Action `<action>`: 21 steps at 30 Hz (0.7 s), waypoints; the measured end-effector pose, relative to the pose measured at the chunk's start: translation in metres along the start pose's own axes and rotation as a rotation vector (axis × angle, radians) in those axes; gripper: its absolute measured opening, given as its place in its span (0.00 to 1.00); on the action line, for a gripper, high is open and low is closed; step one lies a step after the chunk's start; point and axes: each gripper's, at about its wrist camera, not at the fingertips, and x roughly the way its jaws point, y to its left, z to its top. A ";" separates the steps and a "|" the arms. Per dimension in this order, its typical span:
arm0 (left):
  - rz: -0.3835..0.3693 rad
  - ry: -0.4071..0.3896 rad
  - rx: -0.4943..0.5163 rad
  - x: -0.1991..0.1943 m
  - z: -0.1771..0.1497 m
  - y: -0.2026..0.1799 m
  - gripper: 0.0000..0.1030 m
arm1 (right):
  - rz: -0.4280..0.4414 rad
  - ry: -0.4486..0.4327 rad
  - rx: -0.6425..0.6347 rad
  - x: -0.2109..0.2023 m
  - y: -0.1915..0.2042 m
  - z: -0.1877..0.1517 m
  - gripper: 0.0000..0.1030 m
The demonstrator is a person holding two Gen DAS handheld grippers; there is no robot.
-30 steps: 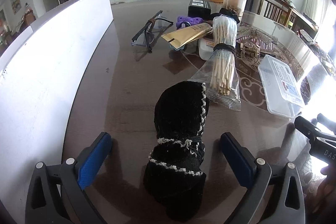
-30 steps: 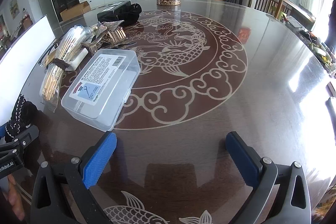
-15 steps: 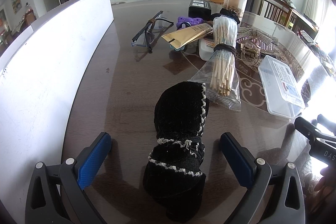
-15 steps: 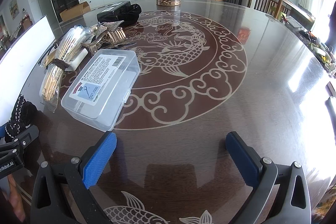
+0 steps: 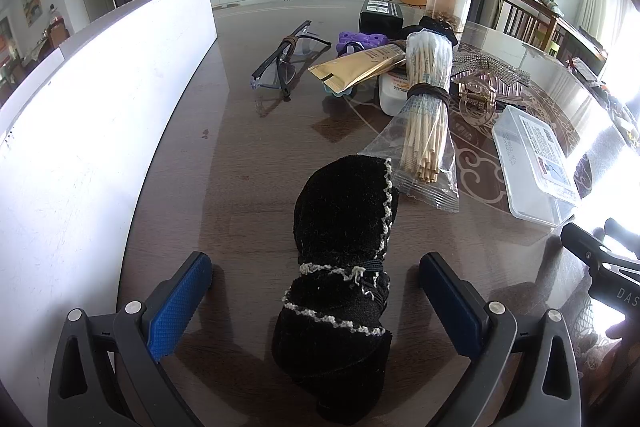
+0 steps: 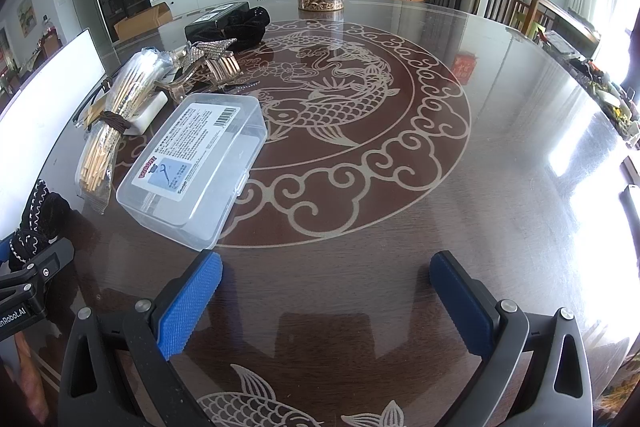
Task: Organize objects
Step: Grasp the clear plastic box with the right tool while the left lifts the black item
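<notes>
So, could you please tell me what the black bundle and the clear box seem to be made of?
Black bundle with white stitched trim: soft, fuzzy knit or fleece fabric, matte, probably. Clear rectangular lidded box: translucent hard plastic, glossy, with a printed paper label.

Between my blue-padded left gripper (image 5: 314, 291) lies a black knitted cloth (image 5: 344, 259) edged in white stitching, on my dark brown table (image 6: 500, 187) patterned with pale fish and cloud scrolls, near a clear box (image 6: 196, 163) with a white label.
</notes>
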 end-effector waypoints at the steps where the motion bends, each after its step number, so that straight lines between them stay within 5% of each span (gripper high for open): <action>1: 0.002 0.001 0.000 0.000 0.000 0.000 1.00 | 0.000 0.000 0.001 0.000 0.000 0.000 1.00; 6: -0.034 0.069 0.052 -0.002 0.000 -0.003 1.00 | 0.028 0.063 -0.018 0.001 -0.003 0.006 1.00; 11: -0.035 0.018 0.026 -0.011 0.010 0.006 0.99 | 0.207 0.041 0.147 -0.019 0.002 0.040 1.00; 13: -0.052 0.029 0.018 -0.009 0.016 0.010 0.73 | 0.236 0.087 0.116 -0.010 0.026 0.064 1.00; 17: -0.040 0.026 0.036 -0.003 0.017 0.013 0.35 | 0.148 0.210 0.062 0.029 0.061 0.085 1.00; 19: -0.063 0.017 0.029 -0.007 0.013 0.016 0.32 | 0.113 0.231 0.003 0.038 0.071 0.084 0.65; 21: -0.096 0.007 0.012 -0.013 0.005 0.019 0.31 | 0.115 0.196 -0.006 0.030 0.064 0.077 0.59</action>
